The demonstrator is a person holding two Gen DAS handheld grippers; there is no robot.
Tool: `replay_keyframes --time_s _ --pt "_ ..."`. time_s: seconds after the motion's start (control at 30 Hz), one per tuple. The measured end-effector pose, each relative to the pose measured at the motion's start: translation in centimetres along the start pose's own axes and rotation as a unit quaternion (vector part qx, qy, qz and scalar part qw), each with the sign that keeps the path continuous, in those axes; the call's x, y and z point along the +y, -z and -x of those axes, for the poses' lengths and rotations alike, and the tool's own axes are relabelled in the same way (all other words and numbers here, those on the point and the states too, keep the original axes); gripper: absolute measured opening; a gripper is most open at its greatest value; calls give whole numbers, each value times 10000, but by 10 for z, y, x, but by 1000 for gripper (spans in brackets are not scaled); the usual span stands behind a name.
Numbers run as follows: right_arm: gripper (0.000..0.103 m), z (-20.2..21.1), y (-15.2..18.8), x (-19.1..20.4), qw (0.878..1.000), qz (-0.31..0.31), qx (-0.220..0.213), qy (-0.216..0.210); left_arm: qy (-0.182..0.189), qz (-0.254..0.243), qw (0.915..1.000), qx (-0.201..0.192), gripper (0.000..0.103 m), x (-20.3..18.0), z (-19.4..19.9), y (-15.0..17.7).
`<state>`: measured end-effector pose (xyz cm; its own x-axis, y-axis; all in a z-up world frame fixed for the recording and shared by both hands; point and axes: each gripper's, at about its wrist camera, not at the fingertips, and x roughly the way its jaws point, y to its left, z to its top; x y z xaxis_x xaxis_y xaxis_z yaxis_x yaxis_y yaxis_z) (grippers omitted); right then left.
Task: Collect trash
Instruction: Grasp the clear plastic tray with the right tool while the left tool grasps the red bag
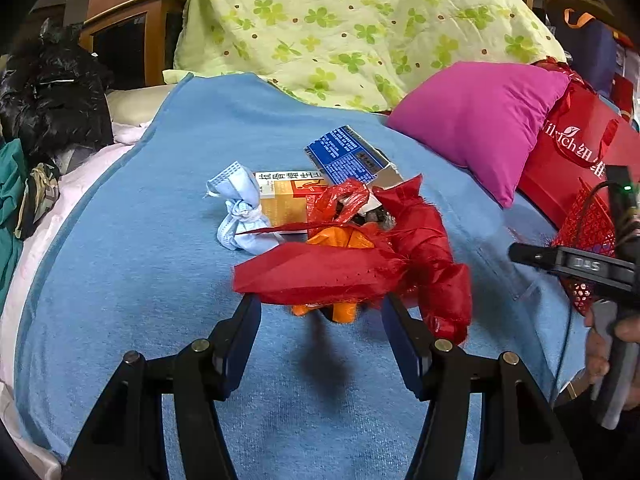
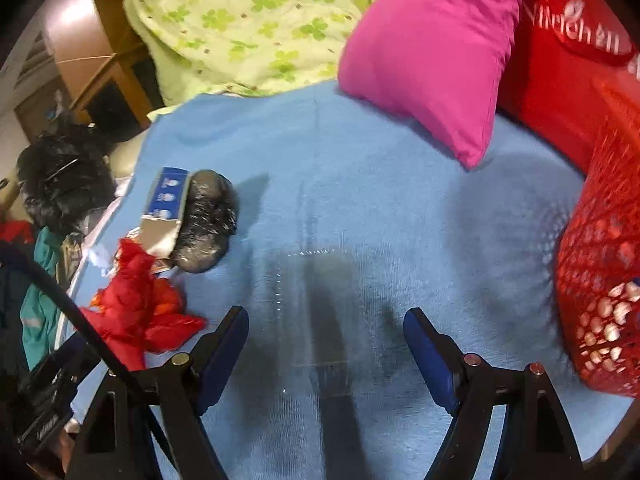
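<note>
Left gripper [image 1: 320, 304] sits half open around the red plastic wrapper [image 1: 352, 268] without clearly pinching it, right gripper [image 2: 326, 328] open over bare blue blanket [image 2: 360, 200].

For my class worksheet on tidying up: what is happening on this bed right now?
A person is collecting trash off a blue blanket with handheld tongs. The left tongs stand open just short of a pile of red plastic scraps, with a crumpled face mask, a yellow box and a blue box behind. The right tongs are open and hold nothing, above bare blanket, beside a red mesh basket.
</note>
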<state>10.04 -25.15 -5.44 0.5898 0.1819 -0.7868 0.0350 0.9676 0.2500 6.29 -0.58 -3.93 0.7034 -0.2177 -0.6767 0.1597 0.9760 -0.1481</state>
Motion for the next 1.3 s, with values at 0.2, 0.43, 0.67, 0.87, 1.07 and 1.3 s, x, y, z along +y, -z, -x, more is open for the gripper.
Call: replay_keyframes --time_s 0.2,0.43,0.67,0.87,1.07,1.3 --pt "50 -3 5 -12 9999 -74 79 -3 91 -14 9999 -67 65 -6 3 -1" --pt "50 1 9 -32 9996 -198 219 -20 149 -165 9997 -82 69 -24 0 -3" --pt "50 4 13 -31 9998 -50 206 -15 203 -175 9996 -75 71 -40 -5 -7" --pt "50 8 13 -31 9998 -62 173 -66 239 -132 9996 -89 71 -53 -11 -15" --pt "50 6 14 -33 9997 -73 211 -53 331 -20 9994 -110 71 -61 -17 -22" --pt "50 7 17 -31 9997 -22 224 -50 338 287 9989 153 70 -58 -40 -27"
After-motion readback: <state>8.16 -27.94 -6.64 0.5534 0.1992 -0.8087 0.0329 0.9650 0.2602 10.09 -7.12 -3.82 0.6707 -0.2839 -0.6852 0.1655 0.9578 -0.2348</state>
